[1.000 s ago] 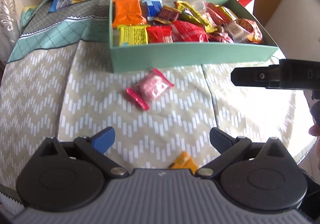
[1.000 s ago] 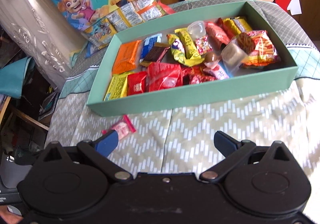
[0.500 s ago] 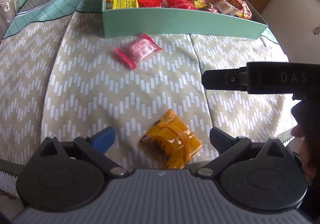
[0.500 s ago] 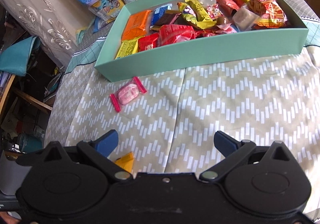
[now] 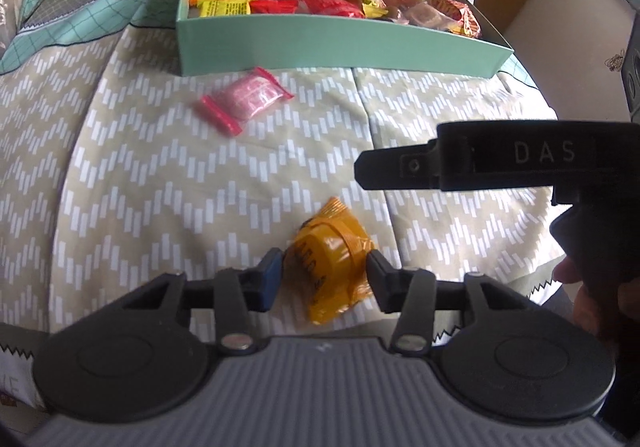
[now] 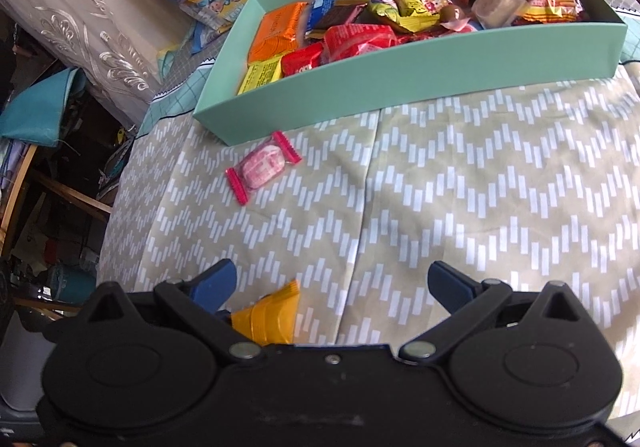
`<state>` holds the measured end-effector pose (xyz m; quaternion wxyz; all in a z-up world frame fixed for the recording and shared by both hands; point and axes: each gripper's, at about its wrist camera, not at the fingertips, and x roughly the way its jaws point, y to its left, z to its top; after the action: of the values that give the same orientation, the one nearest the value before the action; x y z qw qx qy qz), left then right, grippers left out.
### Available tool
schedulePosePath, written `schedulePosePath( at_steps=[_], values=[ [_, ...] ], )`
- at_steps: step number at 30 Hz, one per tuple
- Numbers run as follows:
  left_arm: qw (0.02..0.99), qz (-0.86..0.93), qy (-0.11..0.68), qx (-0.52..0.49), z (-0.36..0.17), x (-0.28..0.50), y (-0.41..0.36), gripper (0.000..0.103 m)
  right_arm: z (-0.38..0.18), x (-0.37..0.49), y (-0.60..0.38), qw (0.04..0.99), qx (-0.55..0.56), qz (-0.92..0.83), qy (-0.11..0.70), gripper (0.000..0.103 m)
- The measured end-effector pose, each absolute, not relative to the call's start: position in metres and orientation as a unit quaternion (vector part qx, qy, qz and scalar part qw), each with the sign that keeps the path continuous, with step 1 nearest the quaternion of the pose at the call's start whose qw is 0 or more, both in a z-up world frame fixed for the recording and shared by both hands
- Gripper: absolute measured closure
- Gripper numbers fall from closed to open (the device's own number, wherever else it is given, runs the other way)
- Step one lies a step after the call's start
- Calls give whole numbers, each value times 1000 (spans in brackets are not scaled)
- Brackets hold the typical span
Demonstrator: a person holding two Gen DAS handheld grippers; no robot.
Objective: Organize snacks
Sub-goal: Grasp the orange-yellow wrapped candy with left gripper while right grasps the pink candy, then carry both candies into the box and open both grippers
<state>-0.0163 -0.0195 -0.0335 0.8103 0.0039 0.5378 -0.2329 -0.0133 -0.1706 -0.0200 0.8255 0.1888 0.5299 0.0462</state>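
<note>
Orange film wrapper, glossy and crinkled, is what sits between the closing jaws of the left tool [image 5: 324, 279]: the orange snack [image 5: 334, 271] lies on the chevron-patterned cloth [image 5: 160, 175] covering the worktop, with the blue pad at its left edge and the black pad at its right, both at or very near the film; firm pressure cannot be confirmed. Risk one: the pack is puffed and slippery, so the pads may catch only loose film and the snack could slide out or swing when lifted. Risk two: the pack lies askew between the pads, so an uneven closure could squirt it sideways, towards the cloth's near edge. Risk three: the soft cloth could be pinched along with the wrapper and dragged. The right tool [image 6: 332, 283] stands wide with nothing between its jaws, just beside the orange snack on its right; in the left wrist view its body hangs close above and to the right of the pack, so a lift slanting that way may strike it. Beyond the orange snack, a pink snack [image 5: 246, 101] lies loose on the cloth, just short of the green box [image 5: 320, 47], which is already crowded with packets; a careless drop could land on the heap and spill over the wall.
</note>
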Motion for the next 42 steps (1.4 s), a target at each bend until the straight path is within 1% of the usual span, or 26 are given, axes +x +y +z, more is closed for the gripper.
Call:
schedulePosePath(
  at_steps=[2,3,4,6,8,10,11,12,13,16,19,21,24,27,29,30,31,36,40,41,42],
  values=[
    [822,-219,525,9,-31,-9,-14,72,-18,-10,-169,830,184,44,525,0],
    [829,-209,519,13,-31,-4,-10,76,-17,-8,-169,832,183,43,523,0],
    [834,-201,514,12,-32,1,-6,78,-15,-6,-168,833,183,44,521,3],
    [841,-180,510,-1,-32,15,8,78,-13,1,-164,834,187,47,517,6],
    [845,-166,508,-11,-32,23,22,77,-11,10,-160,836,189,50,513,11],
    [850,-150,505,-14,-33,30,34,74,-12,21,-154,834,194,56,514,22],
    [851,-143,505,-16,-34,34,39,70,-14,28,-150,831,198,59,517,25],
    [851,-137,506,-21,-35,37,45,68,-16,34,-147,828,203,61,519,31],
    [851,-133,507,-27,-36,40,50,67,-18,40,-143,826,208,63,520,37],
    [851,-128,508,-39,-38,46,59,64,-26,61,-130,818,222,61,526,46],
    [852,-125,506,-47,-40,50,66,61,-33,78,-119,817,220,49,531,48],
    [853,-121,505,-51,-40,52,72,54,-38,85,-110,820,210,38,532,48],
    [851,-120,508,-55,-43,55,78,50,-46,91,-101,824,202,21,529,48],
    [849,-124,510,-60,-43,56,79,47,-47,93,-88,840,166,21,516,48],
    [848,-126,510,-62,-43,56,79,45,-48,92,-78,851,115,25,512,62],
    [848,-127,510,-64,-43,56,78,45,-48,90,-76,856,86,29,509,72],
    [848,-128,509,-65,-42,56,78,44,-48,88,-76,857,76,35,508,74],
    [850,-136,505,-65,-38,59,72,40,-44,73,-105,854,81,30,512,76],
    [847,-145,509,-52,-42,67,56,41,-43,58,-127,855,89,26,510,76],
    [845,-146,512,-45,-45,69,51,45,-42,55,-130,856,87,25,510,76],
    [843,-147,516,-37,-48,70,46,54,-42,51,-132,856,85,25,509,76]
  ],
)
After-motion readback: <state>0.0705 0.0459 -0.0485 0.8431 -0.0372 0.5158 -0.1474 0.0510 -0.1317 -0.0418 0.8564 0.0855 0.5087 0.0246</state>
